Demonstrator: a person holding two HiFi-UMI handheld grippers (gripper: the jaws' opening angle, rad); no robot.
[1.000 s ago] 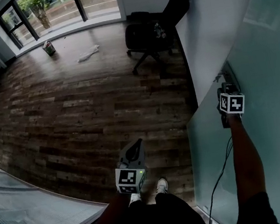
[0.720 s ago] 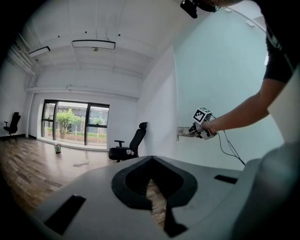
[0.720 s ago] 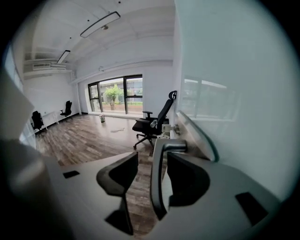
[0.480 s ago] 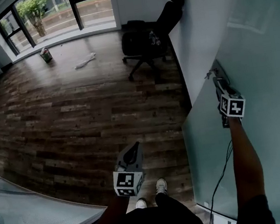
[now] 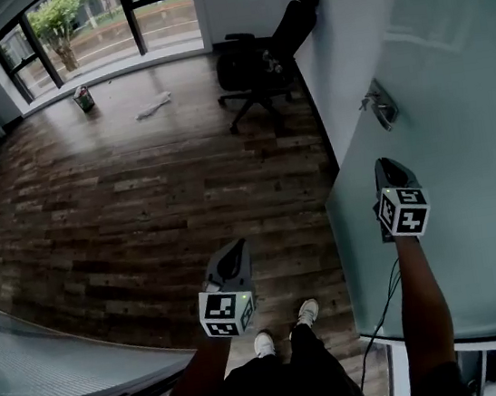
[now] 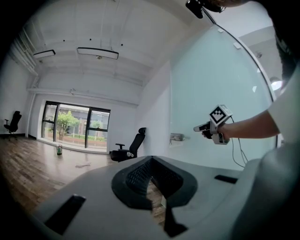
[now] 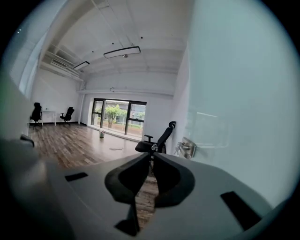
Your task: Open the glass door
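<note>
The wooden floor [image 5: 138, 199] takes up most of the room below me, running out to the tall windows [image 5: 95, 22] on the far wall. On my right stands the frosted glass door [image 5: 445, 101], a pale green pane beside the white wall, with its lower edge near my feet. A black office chair [image 5: 260, 58] sits against that wall, well beyond the door.

My right claw [image 5: 386, 166] hangs just beside the glass, pointing along it at the metal handle [image 5: 382, 106], which sits ahead of the tips and clear of them. In the right gripper view its jaws are closing, with only a thin slit between them and nothing in it; the handle shows off to the right of them, untouched.

My left claw [image 5: 236, 253] is held out over the floor in front of my shoes [image 5: 285, 329], away from the door. Its jaws meet at the tips and it holds nothing.

Far off by the windows stand a small can [image 5: 84, 97] and a white scrap [image 5: 153, 104].
</note>
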